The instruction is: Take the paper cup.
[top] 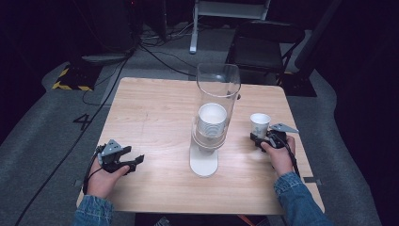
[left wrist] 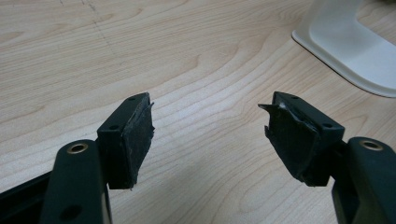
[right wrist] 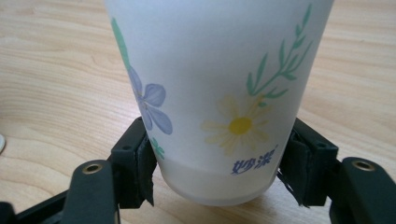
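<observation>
R claw [right wrist: 219, 182] pinching the floral paper cup [right wrist: 217, 93] low near its base, right side of desk [top: 155, 108] beside the clear cup dispenser [top: 214, 117]; L claw [left wrist: 210, 135] spread, idle; next prob lift w/o crushing.

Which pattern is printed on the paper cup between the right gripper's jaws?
Flowers: a blue one, a yellow daisy, green sprigs on the white paper cup. Best seen in the right gripper view.

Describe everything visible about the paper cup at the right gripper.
The paper cup is white, tapered, printed with a blue flower, a yellow daisy, green sprigs and blue characters near its base. It stands upright and open-topped on the wooden table, right of the clear dispenser tube; its inside looks empty from above. The right gripper has a jaw pressed against each side of its lower wall.
</observation>
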`<action>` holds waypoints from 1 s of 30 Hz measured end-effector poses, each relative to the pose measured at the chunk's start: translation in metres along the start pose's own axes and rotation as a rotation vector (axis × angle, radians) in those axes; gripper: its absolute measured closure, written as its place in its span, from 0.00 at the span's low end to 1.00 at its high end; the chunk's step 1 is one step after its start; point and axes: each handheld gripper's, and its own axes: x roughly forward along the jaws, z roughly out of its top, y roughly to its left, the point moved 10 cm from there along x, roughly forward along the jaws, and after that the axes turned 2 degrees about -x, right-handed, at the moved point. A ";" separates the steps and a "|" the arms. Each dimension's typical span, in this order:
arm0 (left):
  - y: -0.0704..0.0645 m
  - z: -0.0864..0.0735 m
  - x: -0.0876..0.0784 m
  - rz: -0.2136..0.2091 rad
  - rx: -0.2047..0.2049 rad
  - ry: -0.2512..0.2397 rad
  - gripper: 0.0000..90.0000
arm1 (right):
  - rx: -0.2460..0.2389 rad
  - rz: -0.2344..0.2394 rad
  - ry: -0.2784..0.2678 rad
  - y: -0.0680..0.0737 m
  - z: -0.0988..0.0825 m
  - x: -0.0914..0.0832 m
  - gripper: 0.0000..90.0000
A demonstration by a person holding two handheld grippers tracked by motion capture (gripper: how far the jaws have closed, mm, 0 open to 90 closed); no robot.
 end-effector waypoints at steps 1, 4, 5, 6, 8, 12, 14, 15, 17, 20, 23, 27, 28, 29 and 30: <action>0.000 0.000 0.000 0.000 0.000 0.000 0.35 | 0.000 -0.002 0.004 0.000 -0.001 0.001 0.39; 0.000 0.000 0.000 0.000 0.001 0.000 0.35 | 0.000 -0.001 0.017 0.001 -0.004 0.003 0.39; 0.000 0.000 0.000 0.000 0.001 0.000 0.35 | 0.006 -0.002 0.025 0.001 -0.005 0.003 0.39; 0.000 0.000 0.000 0.000 0.003 0.002 0.35 | 0.012 -0.001 0.030 0.002 -0.006 0.004 0.39; 0.000 0.000 0.000 0.001 0.004 0.002 0.35 | 0.018 -0.002 0.041 0.003 -0.007 0.004 0.39; 0.001 0.000 -0.001 0.003 0.001 0.001 0.35 | 0.022 -0.003 0.054 0.004 -0.010 0.005 0.39; 0.000 0.000 -0.001 0.002 0.002 0.002 0.35 | 0.028 -0.002 0.063 0.006 -0.011 0.005 0.38; 0.000 0.000 0.000 0.001 0.005 0.003 0.35 | 0.031 0.001 0.069 0.006 -0.012 0.005 0.38; 0.000 0.000 0.000 0.000 0.005 0.003 0.35 | 0.031 -0.002 0.080 0.006 -0.014 0.006 0.38; 0.001 0.000 -0.001 0.003 0.002 0.002 0.35 | 0.016 -0.009 0.095 0.006 -0.016 0.006 0.38; 0.001 0.000 -0.001 0.003 0.000 0.000 0.35 | 0.018 -0.010 0.096 0.007 -0.016 0.006 0.38; 0.001 0.000 -0.001 0.004 0.003 0.000 0.35 | 0.016 0.002 0.109 0.008 -0.019 0.007 0.29; 0.001 0.000 -0.001 0.004 0.002 0.000 0.35 | 0.018 -0.002 0.110 0.008 -0.019 0.007 0.22; 0.001 0.000 -0.001 0.004 0.001 -0.001 0.35 | 0.025 -0.015 0.114 0.007 -0.019 0.007 0.16; 0.001 0.001 0.000 0.005 -0.002 -0.005 0.35 | 0.024 -0.037 0.108 0.005 -0.019 0.006 0.18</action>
